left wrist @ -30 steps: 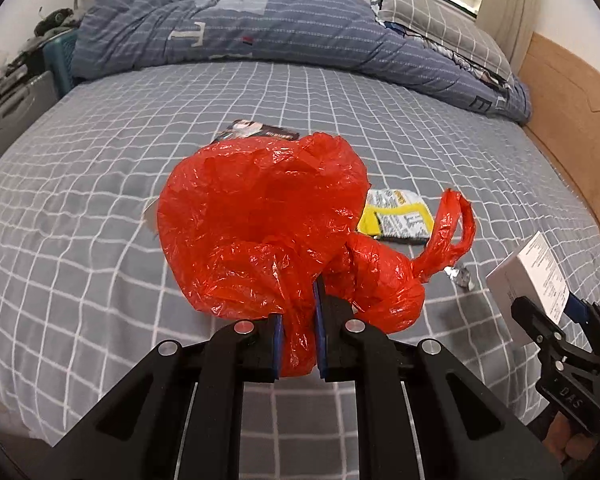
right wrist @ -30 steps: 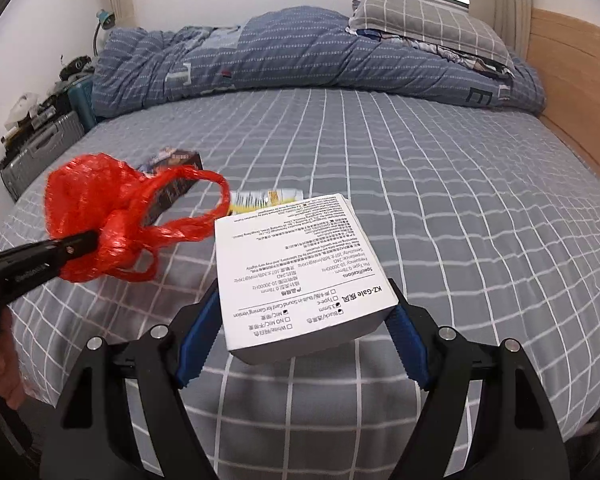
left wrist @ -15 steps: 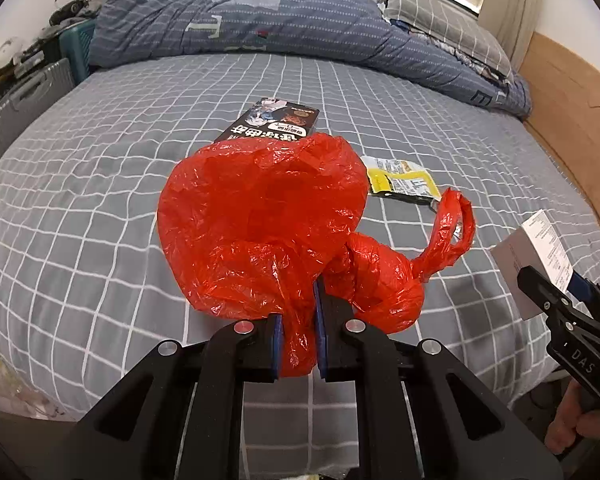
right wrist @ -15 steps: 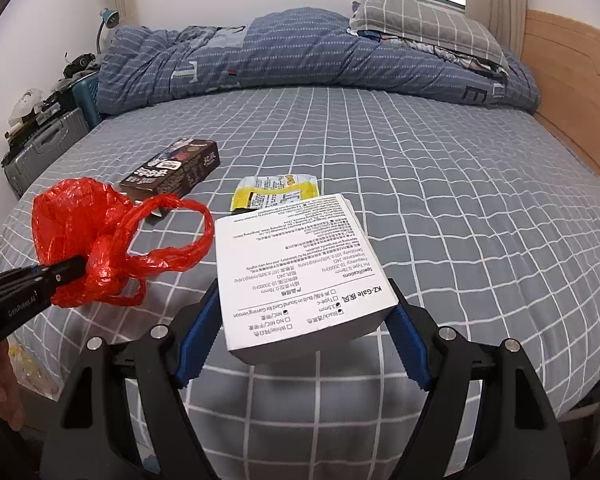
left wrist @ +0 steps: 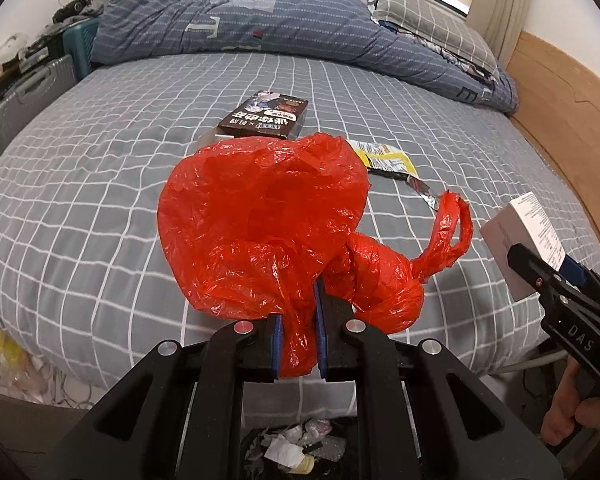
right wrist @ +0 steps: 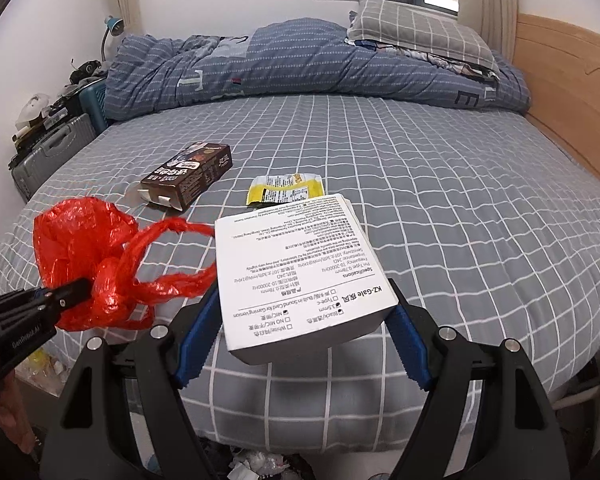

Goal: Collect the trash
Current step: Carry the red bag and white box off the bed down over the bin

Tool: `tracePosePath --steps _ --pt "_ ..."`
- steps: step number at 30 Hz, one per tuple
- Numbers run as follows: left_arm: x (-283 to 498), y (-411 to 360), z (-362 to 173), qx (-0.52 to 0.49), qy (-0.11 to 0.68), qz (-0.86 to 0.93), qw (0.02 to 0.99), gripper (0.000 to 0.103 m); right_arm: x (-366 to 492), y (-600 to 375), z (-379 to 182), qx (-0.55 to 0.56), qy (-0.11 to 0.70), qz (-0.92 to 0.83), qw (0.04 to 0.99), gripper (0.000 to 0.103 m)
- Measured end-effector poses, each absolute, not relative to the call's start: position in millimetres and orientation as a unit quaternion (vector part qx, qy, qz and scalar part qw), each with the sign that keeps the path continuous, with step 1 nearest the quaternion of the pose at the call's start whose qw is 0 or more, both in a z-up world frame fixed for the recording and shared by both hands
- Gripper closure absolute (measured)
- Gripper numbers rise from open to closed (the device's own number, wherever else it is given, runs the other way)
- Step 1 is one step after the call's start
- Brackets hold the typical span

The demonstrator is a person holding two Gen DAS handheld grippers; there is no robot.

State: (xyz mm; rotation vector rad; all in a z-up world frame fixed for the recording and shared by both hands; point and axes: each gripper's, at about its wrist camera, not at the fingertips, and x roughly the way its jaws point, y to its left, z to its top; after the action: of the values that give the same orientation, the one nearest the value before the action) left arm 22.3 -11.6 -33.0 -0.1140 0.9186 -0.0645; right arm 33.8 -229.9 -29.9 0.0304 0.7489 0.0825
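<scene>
Both tongs were loaded above the near edge of the bed (right wrist: 440, 184).

The left tongs (left wrist: 299, 344) were pinched nearly closed on a crumpled red plastic bag (left wrist: 268, 216), its knotted handle (left wrist: 448, 236) trailing toward the right tongs (right wrist: 300, 344). These were spread wide, clamped on a white printed box (right wrist: 300, 272). Beyond both, apart on the bed, lay a dark carton (right wrist: 188, 176) and a yellow wrapper (right wrist: 286, 188). Below the tongs sat a bin of scraps (left wrist: 296, 450).
</scene>
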Motion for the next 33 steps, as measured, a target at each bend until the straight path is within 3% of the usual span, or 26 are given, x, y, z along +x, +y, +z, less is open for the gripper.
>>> tracePosePath --steps 33 --pt "-91 -10 -44 -0.060 0.461 -0.040 0.884 0.091 -71 -213 -46 0.006 0.388 0.052 0.920 0.029"
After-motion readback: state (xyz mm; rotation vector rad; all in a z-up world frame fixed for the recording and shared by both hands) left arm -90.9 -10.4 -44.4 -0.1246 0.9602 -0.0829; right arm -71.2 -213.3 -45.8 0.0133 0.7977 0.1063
